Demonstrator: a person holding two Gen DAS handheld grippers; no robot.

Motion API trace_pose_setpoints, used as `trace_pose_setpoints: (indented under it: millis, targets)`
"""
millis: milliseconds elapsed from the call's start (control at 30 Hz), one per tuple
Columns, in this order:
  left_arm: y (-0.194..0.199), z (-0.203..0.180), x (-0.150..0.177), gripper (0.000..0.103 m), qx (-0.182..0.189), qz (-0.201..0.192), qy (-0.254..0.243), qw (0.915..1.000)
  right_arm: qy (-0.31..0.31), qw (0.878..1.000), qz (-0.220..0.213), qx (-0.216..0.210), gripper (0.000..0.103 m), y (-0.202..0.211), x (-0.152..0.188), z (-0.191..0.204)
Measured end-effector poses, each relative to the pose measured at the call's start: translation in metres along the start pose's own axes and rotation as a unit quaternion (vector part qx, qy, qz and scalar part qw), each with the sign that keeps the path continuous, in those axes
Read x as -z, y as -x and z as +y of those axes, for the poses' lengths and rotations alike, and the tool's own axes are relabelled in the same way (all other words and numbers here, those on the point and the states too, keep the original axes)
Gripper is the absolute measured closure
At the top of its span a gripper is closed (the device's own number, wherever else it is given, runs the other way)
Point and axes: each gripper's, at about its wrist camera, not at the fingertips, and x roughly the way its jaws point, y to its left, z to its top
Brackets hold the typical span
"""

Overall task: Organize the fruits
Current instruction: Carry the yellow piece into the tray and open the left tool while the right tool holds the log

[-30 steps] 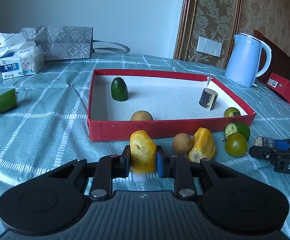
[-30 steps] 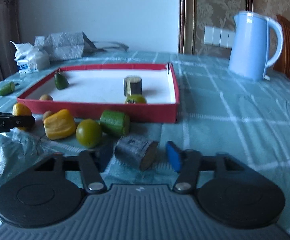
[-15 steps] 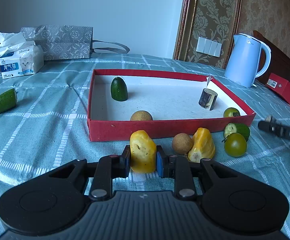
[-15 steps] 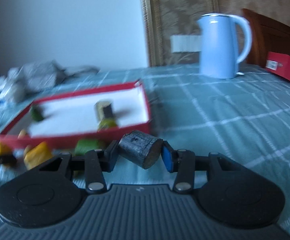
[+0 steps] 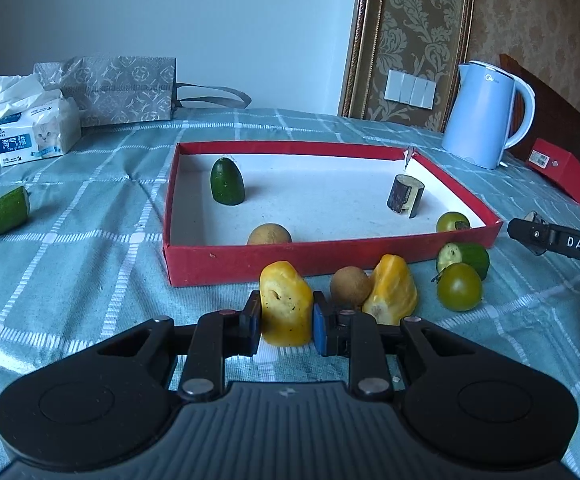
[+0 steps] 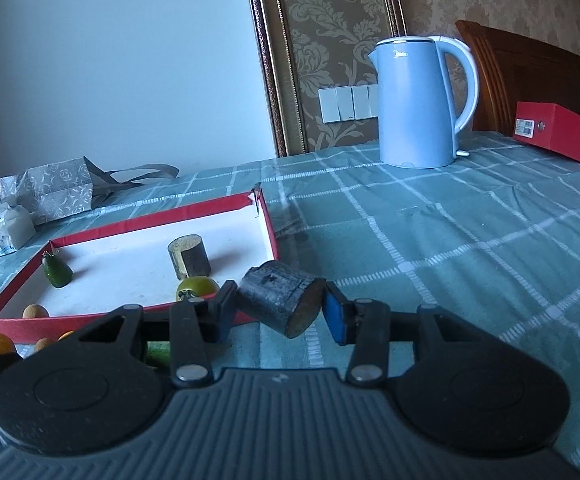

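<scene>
the left gripper (image 5: pixel 286 326) has its jaws pinching a yellow fruit (image 5: pixel 286 306) that stands on the bench (image 5: pixel 70 272), just in front of the red tray (image 5: pixel 250 260). right of these jaws lie a brown ball (image 5: pixel 349 285) touching a second yellow piece (image 5: pixel 391 290), then a green tomato (image 5: pixel 459 287) and a cucumber stub (image 5: pixel 465 254). beyond the jaws, inside the tray, are a cucumber tip (image 5: pixel 227 182), a brown fruit (image 5: pixel 269 235), a dark cylinder (image 5: pixel 405 200) and a small green tomato (image 5: pixel 451 222). the right gripper (image 6: pixel 278 312) has its jaws pinching a dark log piece (image 6: pixel 280 302), tilted and lifted off the bench, near the tray's right corner. a blue kettle (image 6: pixel 417 100) stands far beyond these jaws.
</scene>
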Motion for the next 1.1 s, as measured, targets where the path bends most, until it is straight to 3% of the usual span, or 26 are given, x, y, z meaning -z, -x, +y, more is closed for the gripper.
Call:
trace_pose_setpoints:
  millis: [200, 500, 633, 900, 1100]
  targets:
    - [0.008, -0.003, -0.018, 0.078, -0.002, -0.026, -0.016, 0.9995, -0.005, 1.000, -0.001, -0.002, 0.060, -0.001, 0.000, -0.002]
    - [-0.024, -0.010, -0.069, 0.078, -0.008, -0.030, -0.033, 0.9990, -0.009, 1.000, 0.001, -0.001, 0.060, -0.001, 0.000, -0.004]
    - [-0.057, -0.014, -0.089, 0.078, -0.018, -0.012, -0.034, 0.9992, -0.016, 1.000, 0.000, 0.000, 0.060, -0.001, 0.000, -0.005]
    - [-0.125, -0.017, -0.100, 0.078, -0.027, 0.070, -0.029, 0.9968, -0.020, 1.000, 0.006, -0.002, 0.060, -0.003, -0.001, -0.006]
    - [-0.130, -0.018, -0.101, 0.074, -0.049, 0.054, -0.036, 0.9967, -0.018, 1.000, 0.010, -0.005, 0.060, -0.005, -0.001, -0.006]
